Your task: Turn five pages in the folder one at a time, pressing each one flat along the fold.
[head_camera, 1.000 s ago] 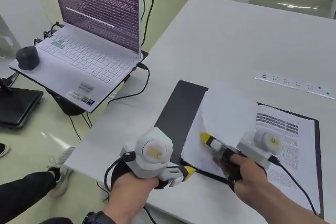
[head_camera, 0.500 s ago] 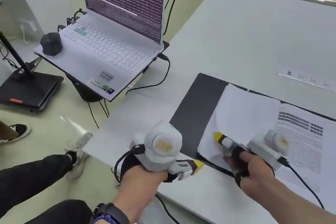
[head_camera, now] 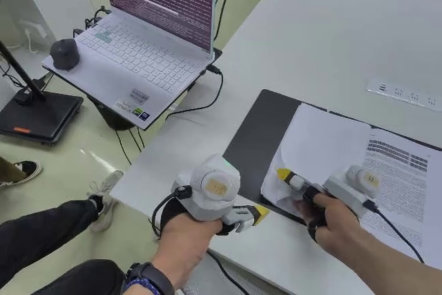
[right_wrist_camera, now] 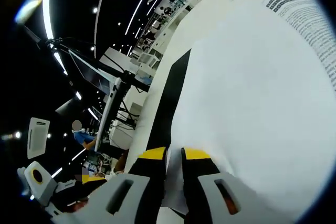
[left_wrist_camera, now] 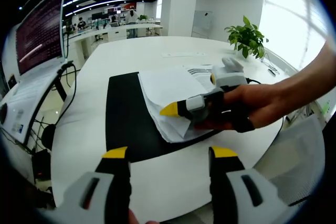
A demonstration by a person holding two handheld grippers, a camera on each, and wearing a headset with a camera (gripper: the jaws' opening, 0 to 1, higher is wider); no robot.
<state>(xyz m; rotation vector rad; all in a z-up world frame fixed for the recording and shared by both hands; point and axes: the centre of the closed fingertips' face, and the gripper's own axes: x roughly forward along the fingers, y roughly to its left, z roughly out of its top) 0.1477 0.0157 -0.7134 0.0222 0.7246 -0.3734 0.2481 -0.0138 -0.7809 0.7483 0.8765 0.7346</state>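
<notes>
- The folder [head_camera: 250, 139] lies open by the near-left corner of the table [head_camera: 331, 32]; its bare black cover is towards the table's left edge and a printed sheet [head_camera: 407, 170] is on its right half; its long axis, and by my judgement the fold with it, runs from the near edge towards the far edge
- The right gripper [head_camera: 284, 175] has its jaws closed on the near edge of one page [head_camera: 324, 143], with the paper caught between the yellow tips in the right gripper view; the page is raised and bowed over the middle of the folder
- The left gripper [left_wrist_camera: 170, 153] hangs just off the table's near edge with jaws wide apart and nothing between them; the folder's black cover lies straight ahead of it
- The black cover lies to the left of the held page, between the two grippers; the page has to cross leftwards over the fold to land there
- The left gripper is the nearer one to that landing side, so it looks better placed to press; the stroke would run along the fold, away from the near edge
- The fold itself is hidden under the lifted page; its exact line cannot be told
</notes>
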